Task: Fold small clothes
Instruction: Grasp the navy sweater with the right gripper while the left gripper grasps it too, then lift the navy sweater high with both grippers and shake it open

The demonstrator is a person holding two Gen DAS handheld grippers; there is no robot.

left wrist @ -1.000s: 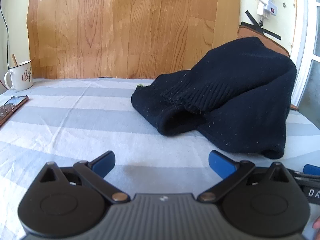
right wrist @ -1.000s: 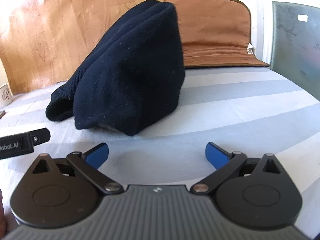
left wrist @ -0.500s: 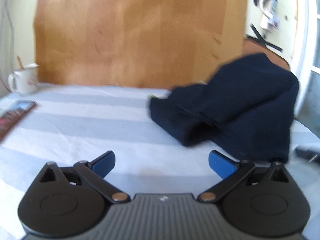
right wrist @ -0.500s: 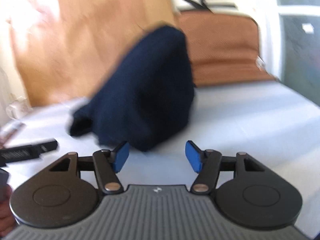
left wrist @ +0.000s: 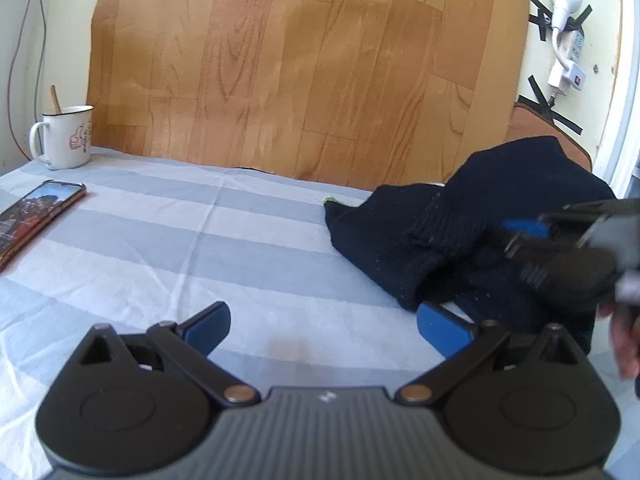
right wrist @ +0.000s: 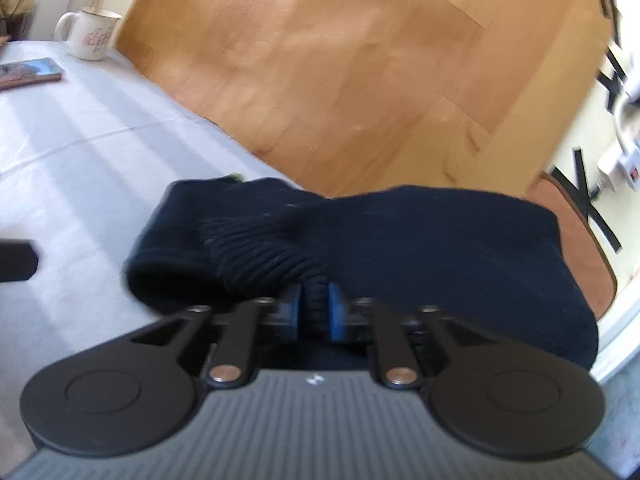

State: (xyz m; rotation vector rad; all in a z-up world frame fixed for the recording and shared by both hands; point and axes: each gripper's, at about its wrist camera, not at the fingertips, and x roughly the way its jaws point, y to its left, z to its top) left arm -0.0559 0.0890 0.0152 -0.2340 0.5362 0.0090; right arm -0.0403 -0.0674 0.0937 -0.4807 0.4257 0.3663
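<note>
A dark navy knit sweater point(left wrist: 460, 232) lies crumpled on the striped cloth at the right of the left wrist view. It fills the middle of the right wrist view point(right wrist: 400, 240). My right gripper point(right wrist: 314, 312) is shut on a ribbed fold of the sweater. It shows blurred in the left wrist view point(left wrist: 524, 230), over the sweater. My left gripper point(left wrist: 324, 322) is open and empty, low over the cloth, just left of the sweater.
A white mug point(left wrist: 64, 138) and a phone point(left wrist: 36, 216) sit at the far left of the blue-and-white striped tablecloth point(left wrist: 200, 248). A wood-grain panel point(left wrist: 300, 68) stands behind. A brown mat point(right wrist: 576, 248) and a taped power strip point(left wrist: 566, 40) are at the right.
My right gripper has swung left to the sweater and shut on its ribbed fold. My left gripper has stayed open and shifted slightly left and back from the sweater.
</note>
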